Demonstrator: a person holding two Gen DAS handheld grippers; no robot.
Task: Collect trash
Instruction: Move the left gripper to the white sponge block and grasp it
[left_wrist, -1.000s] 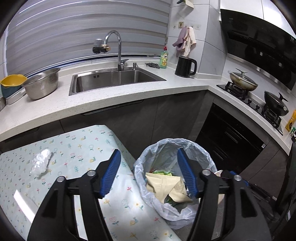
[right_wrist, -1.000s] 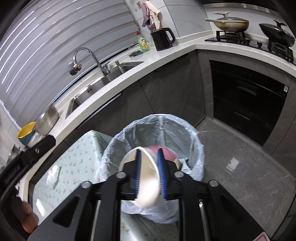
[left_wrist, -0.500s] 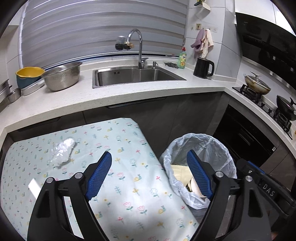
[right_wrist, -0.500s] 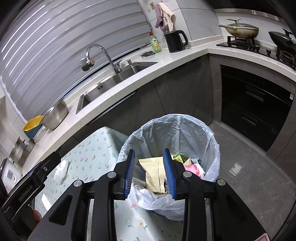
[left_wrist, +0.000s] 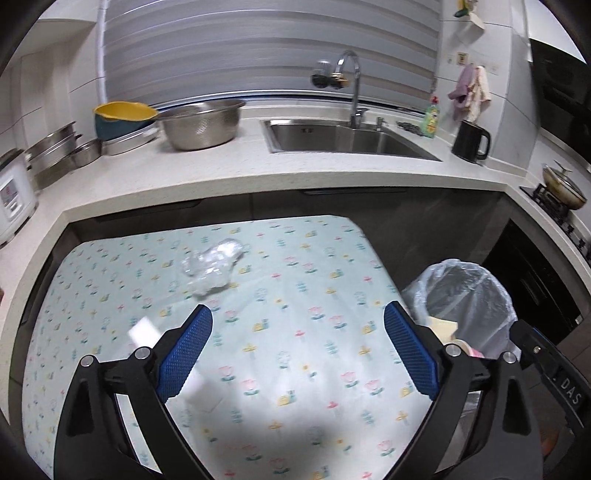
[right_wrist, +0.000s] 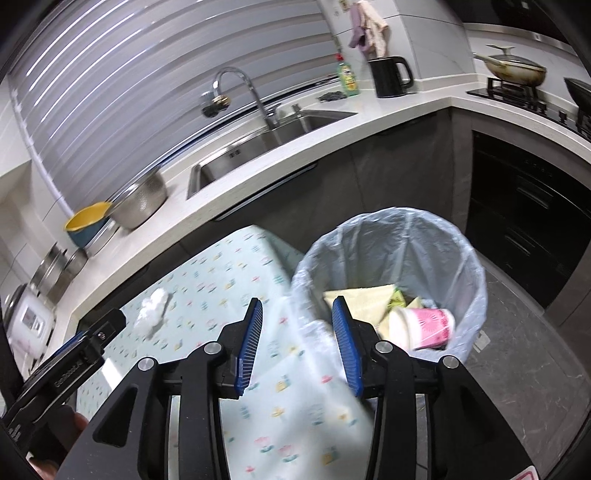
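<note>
Wrapper (left_wrist: 211, 266) lies crumpled on the worktop (left_wrist: 295, 369) ahead of your spread, empty left tongs (left_wrist: 297, 350), while your right tongs (right_wrist: 297, 347), also spread, hang beside the bin (right_wrist: 391, 280).

A crumpled clear plastic wrapper (left_wrist: 211, 266) lies on the flowered worktop (left_wrist: 295, 369), near its far edge. The bin (right_wrist: 391, 236), lined with a thin bag, stands beside the worktop's right edge; a pink cup (right_wrist: 424, 326) lies tipped inside on yellow paper (right_wrist: 364, 299).
</note>
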